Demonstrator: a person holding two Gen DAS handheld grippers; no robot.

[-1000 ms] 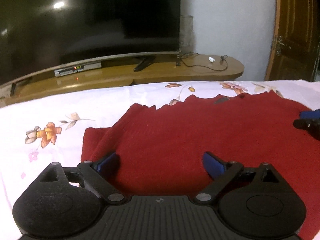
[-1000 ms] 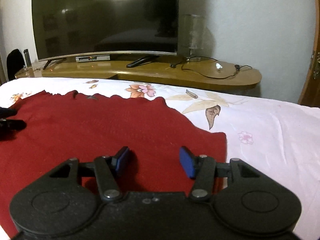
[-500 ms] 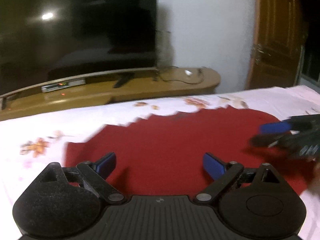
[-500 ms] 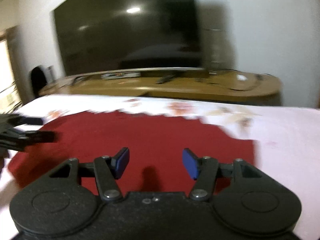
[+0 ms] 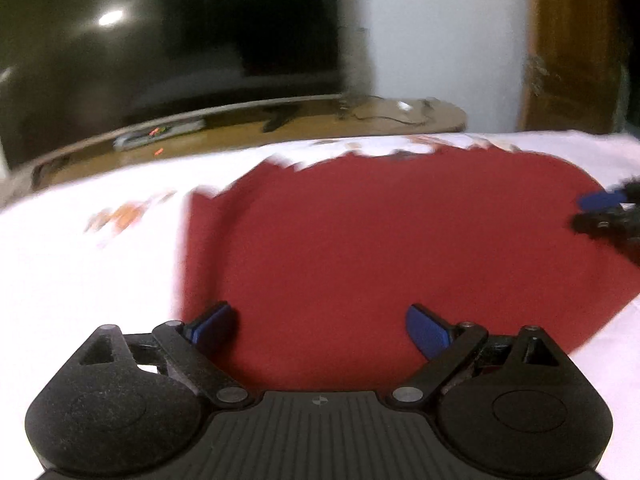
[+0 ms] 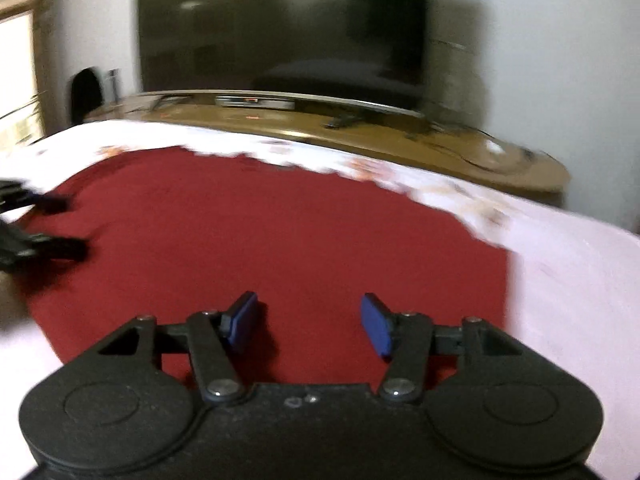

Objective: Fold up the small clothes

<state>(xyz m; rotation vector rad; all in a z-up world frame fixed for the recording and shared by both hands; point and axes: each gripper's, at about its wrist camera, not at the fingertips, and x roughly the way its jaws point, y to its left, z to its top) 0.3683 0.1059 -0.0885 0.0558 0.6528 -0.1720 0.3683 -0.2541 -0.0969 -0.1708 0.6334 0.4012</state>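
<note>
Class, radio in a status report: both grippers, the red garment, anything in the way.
Left gripper open, empty, over red garment. Right gripper open, empty, same. Garment spread flat on floral bedsheet, no fold visible. Nothing lying on it; frames blurred.

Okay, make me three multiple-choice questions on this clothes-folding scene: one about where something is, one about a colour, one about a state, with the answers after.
1. Where does the red garment lie?
A. on the floral bedsheet
B. on the wooden TV stand
C. on the floor

2. What colour are the fingertip pads of the right gripper?
A. green
B. blue
C. yellow

3. How does the left gripper stand?
A. shut on the garment
B. shut on nothing
C. open

Answers: 1 A, white sheet shows around the garment's edges; 2 B, both pads look blue; 3 C, red cloth shows in the wide gap between its fingers.
</note>
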